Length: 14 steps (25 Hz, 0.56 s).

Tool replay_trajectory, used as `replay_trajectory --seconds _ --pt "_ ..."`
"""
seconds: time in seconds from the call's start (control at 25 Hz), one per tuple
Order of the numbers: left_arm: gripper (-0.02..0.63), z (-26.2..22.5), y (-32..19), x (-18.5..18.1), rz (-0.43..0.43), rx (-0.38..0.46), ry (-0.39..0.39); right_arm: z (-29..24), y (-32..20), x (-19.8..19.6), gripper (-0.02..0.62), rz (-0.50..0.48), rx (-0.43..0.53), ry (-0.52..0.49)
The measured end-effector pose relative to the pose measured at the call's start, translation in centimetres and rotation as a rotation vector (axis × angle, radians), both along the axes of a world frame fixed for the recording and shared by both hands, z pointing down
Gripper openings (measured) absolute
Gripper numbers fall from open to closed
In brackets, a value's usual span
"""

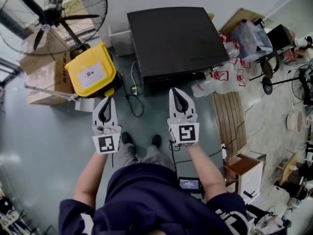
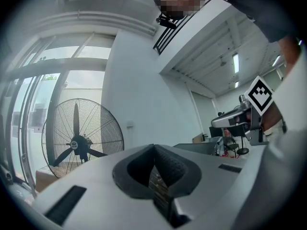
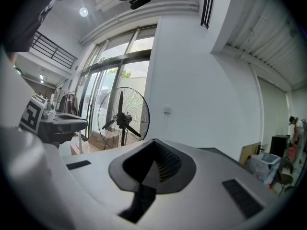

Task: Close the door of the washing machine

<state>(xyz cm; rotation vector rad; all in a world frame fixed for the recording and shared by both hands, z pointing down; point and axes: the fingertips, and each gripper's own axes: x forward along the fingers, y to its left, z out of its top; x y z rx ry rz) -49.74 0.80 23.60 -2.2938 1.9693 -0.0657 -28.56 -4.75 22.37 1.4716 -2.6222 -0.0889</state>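
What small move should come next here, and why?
Probably bring the right gripper forward and down toward the front of the washing machine. It and the left gripper are both shut, empty and short of the machine. The door does not show from above, so a gripper must reach it first.

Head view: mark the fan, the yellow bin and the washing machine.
fan [image 1: 48, 12], head view, centre hub.
yellow bin [image 1: 91, 74], head view, label on its lid.
washing machine [image 1: 173, 38], head view, middle of its dark top.

White tools [image 1: 107, 103] [image 1: 177, 94], navy shirt [image 1: 146, 199]
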Motion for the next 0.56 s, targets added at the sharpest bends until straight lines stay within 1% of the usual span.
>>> replay_trajectory --seconds 0.56 --pt "0.025 -0.08 0.42 0.16 -0.009 0.002 0.010 -0.32 -0.04 0.08 0.018 -0.002 0.001 0.002"
